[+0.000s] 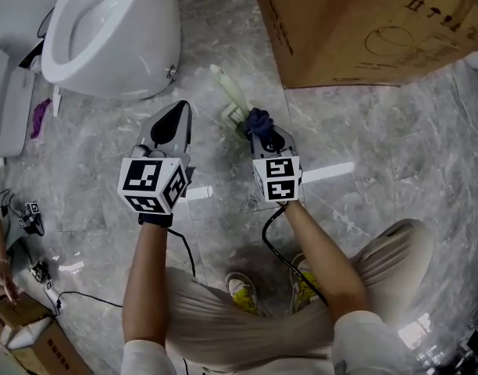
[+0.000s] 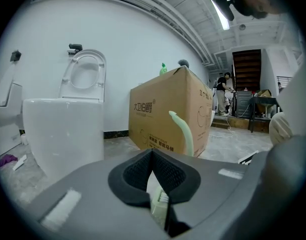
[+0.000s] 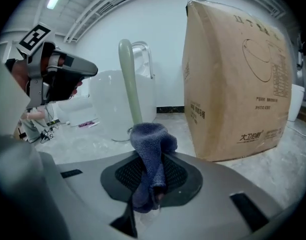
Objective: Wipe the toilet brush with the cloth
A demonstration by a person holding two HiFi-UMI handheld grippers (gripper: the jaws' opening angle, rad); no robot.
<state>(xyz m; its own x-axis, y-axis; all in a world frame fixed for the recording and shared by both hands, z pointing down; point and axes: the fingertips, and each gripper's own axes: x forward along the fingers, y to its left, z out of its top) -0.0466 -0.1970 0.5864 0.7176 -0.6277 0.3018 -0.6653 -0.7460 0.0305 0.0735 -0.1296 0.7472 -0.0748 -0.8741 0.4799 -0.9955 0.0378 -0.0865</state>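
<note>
At far left stands the toilet [image 1: 106, 30]. The left hand-held gripper [image 1: 179, 114] hangs above the floor [image 1: 395, 147] just below it, jaw tips pressed together with nothing between them. The brush head only shows through the slit behind them.

The toilet brush [image 1: 230, 92] lies flat on the floor at about 2 o'clock from that gripper, apart from it. Its long axis runs from the bristle head nearest the person out to the handle tip at 11 o'clock.

The right hand-held gripper [image 1: 264, 133] is clamped on the blue cloth [image 1: 258, 120]. The cloth bunches out past the jaws just beside the bristle head, though I cannot tell if they touch. From here the right hand looks much the nearer, and I reckon its stroke must follow the handle out toward 11 o'clock. The cardboard box [image 1: 364, 22] sits at far right.
</note>
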